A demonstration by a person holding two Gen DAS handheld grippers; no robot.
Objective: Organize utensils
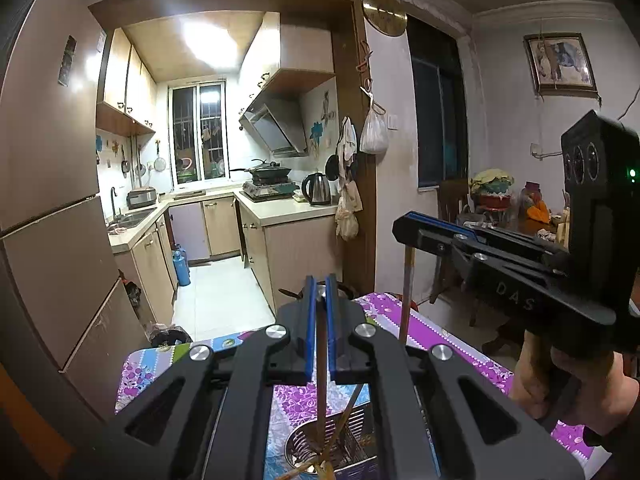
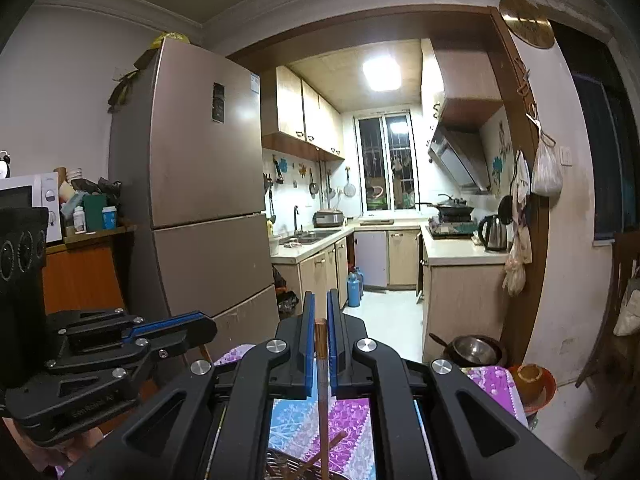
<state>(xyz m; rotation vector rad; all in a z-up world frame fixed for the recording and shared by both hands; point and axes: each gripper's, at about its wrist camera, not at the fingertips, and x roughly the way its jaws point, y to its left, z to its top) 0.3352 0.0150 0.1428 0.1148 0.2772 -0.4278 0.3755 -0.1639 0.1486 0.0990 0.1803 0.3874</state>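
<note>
Two claws, one chopstick each: both are hanging over the metal utensil holder (image 1: 328, 448) at the near edge of the table (image 1: 432, 332).
Left wrist view, left gripper (image 1: 320, 292): blue pads are pinching a brown chopstick (image 1: 321, 392) upright, its lower end reaching down to the holder.
Left wrist view, right gripper (image 1: 416, 226): it is coming in from the right, a hand (image 1: 568, 384) wrapped round its grip, with a second chopstick (image 1: 407, 292) dangling straight below it.
Left wrist view, holder: more sticks are already leaning crossed inside the slotted basket.
Right wrist view, right gripper (image 2: 321, 312): pads are pressing on its own chopstick (image 2: 322, 392), copper-coloured top poking up between them.
Right wrist view, left gripper (image 2: 208, 326): it is showing side-on at the left, pressed together; its stick is hidden here.
Risk: a tip could be catching the holder's rim or the crossed sticks, tilting in the thin grip and dropping onto the flowered cloth.
Only in left view: the basket's inside.
Only in right view: a steel bowl (image 2: 476, 350) sitting at the table's far right corner.
</note>
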